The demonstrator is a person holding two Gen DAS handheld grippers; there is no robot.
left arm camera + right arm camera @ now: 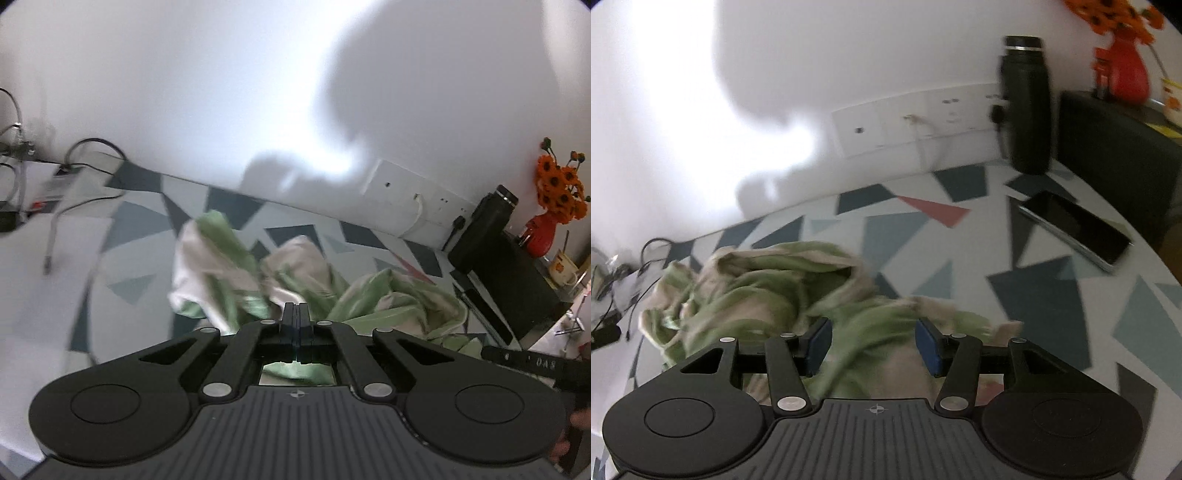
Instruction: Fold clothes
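Garment (pixel 768 291), perhaps pinched, left gripper (pixel 295 314)

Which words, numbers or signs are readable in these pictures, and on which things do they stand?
Pale characters on the black bar at the right edge of the left wrist view: too blurred to read.
Print on the cup beside the red vase: too blurred to read.
Nothing else carries text.
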